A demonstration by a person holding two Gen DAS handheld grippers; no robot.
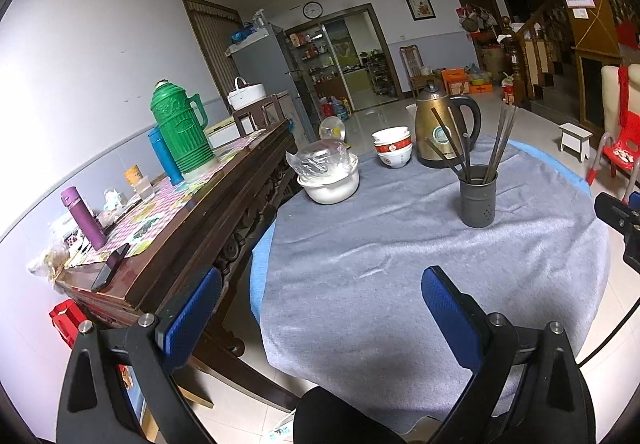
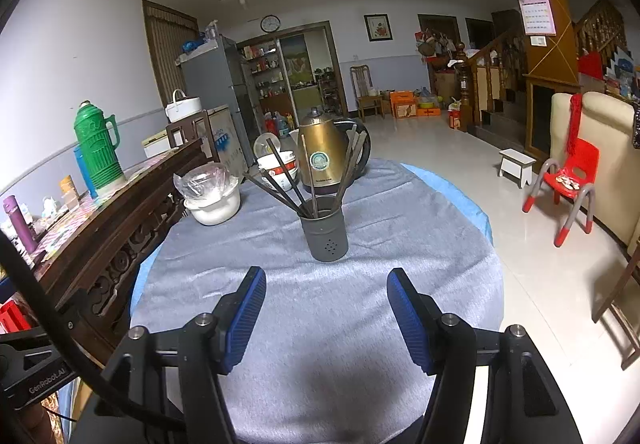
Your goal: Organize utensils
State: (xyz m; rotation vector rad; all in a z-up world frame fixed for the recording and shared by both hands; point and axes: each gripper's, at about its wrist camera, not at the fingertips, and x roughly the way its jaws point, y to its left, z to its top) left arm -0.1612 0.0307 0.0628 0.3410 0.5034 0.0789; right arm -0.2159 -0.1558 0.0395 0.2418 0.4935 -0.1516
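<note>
A dark grey utensil holder [image 1: 478, 199] [image 2: 325, 234] stands upright on the round table's grey cloth [image 1: 380, 276] [image 2: 320, 324]. Several dark chopsticks [image 1: 498, 141] [image 2: 288, 179] lean out of it in all directions. My left gripper [image 1: 324, 276] hovers over the near left part of the table, open, with nothing between its blue pads. My right gripper [image 2: 326, 278] is also open and empty, just in front of the holder and pointing at it. Part of the right gripper's black body [image 1: 620, 219] shows at the right edge of the left wrist view.
Behind the holder stand a golden kettle [image 1: 444, 127] [image 2: 324, 157], stacked bowls [image 1: 393, 145] [image 2: 280, 167] and a white pot with a plastic bag [image 1: 330, 173] [image 2: 212, 193]. A wooden sideboard [image 1: 192, 203] with a green thermos [image 1: 182, 127] flanks the table's left. A red chair [image 2: 568, 183] stands right.
</note>
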